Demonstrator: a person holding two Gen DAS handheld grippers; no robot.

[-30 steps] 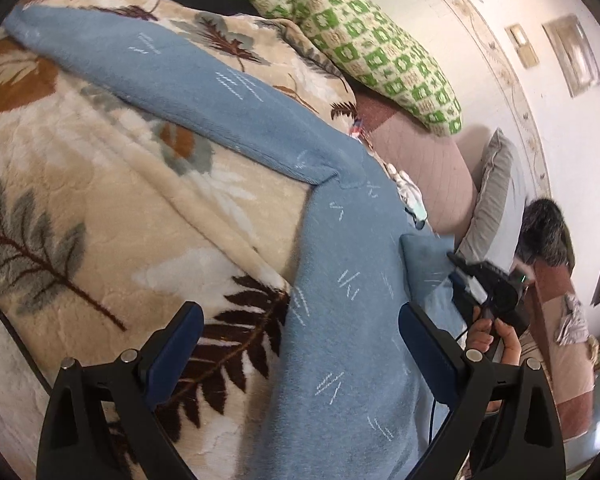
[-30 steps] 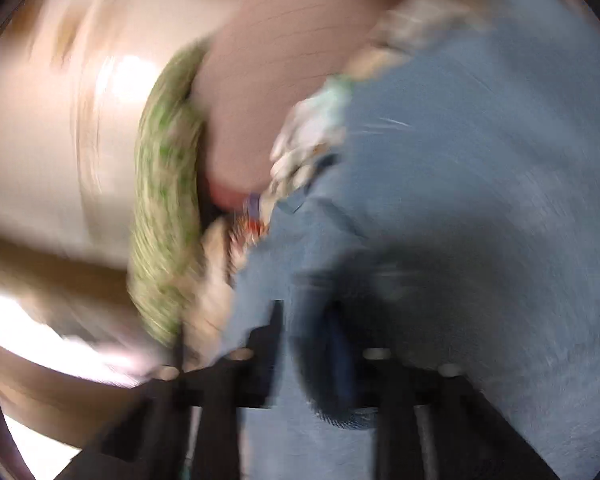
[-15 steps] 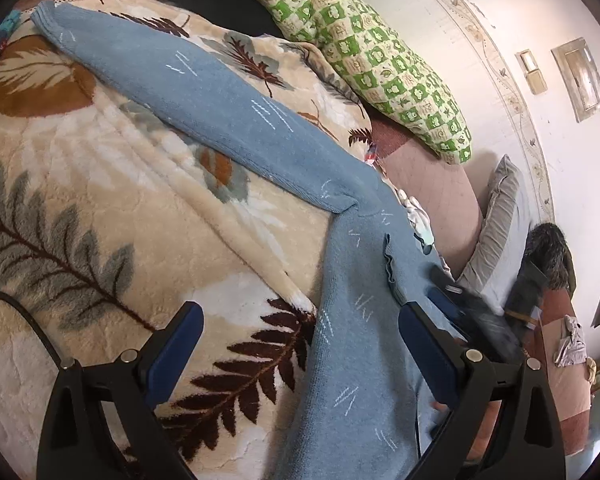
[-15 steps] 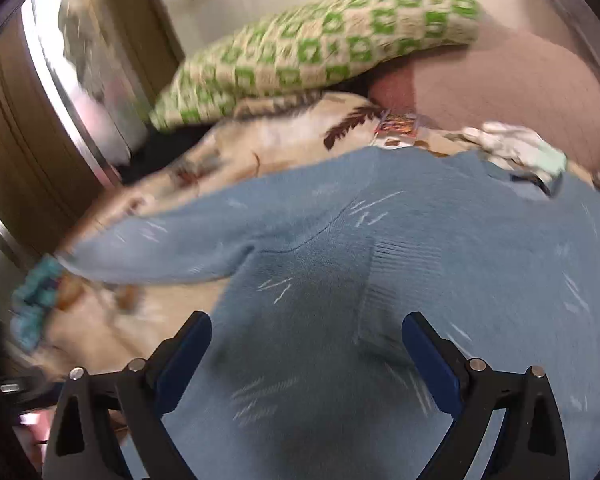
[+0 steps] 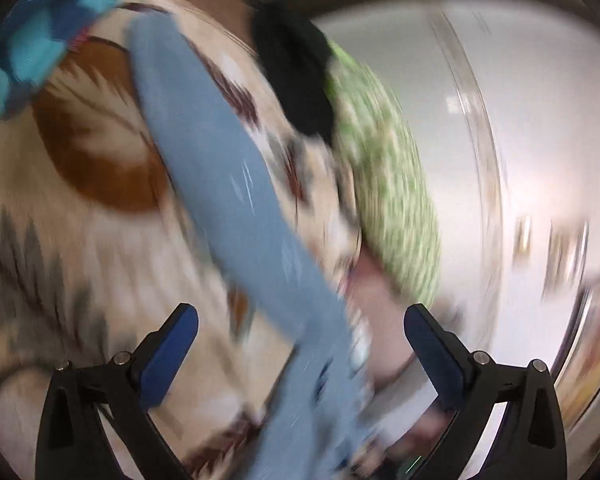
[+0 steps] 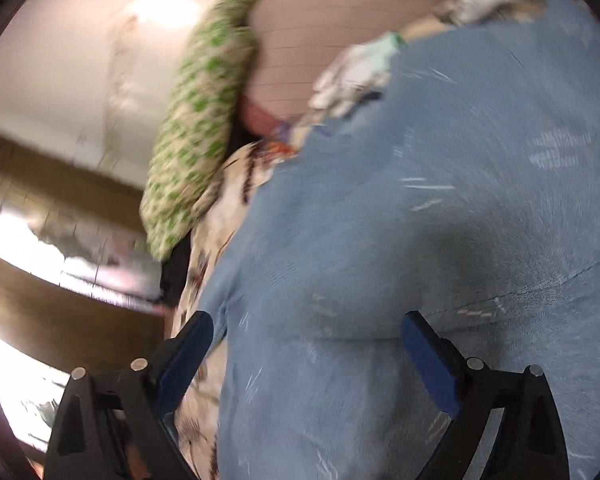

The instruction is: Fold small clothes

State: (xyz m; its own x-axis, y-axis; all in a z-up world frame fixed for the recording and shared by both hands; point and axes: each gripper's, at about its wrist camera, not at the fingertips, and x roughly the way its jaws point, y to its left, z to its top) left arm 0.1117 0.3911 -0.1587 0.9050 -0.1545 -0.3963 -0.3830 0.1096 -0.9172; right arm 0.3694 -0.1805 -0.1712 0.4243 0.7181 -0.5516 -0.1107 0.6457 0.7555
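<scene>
A light blue knitted sweater (image 6: 440,240) lies spread on a leaf-patterned blanket (image 5: 80,208). In the blurred left wrist view its long sleeve (image 5: 228,200) runs from the upper left down toward the bottom centre. My left gripper (image 5: 300,340) is open and empty above the sleeve's lower part. My right gripper (image 6: 308,344) is open and empty, close over the sweater's body near its left edge. The blanket also shows in the right wrist view (image 6: 216,216).
A green checked pillow (image 5: 384,184) lies at the bed's far side, also seen in the right wrist view (image 6: 204,112). A black garment (image 5: 296,80) and a bright turquoise cloth (image 5: 32,40) lie at the blanket's far end. A small white garment (image 6: 356,72) lies beside the sweater. A white wall (image 5: 500,120) is behind.
The right gripper went from shut to open half a second ago and has since swung in close over the sweater body. The left gripper has swung fast toward the sleeve's far end; both views are blurred.
</scene>
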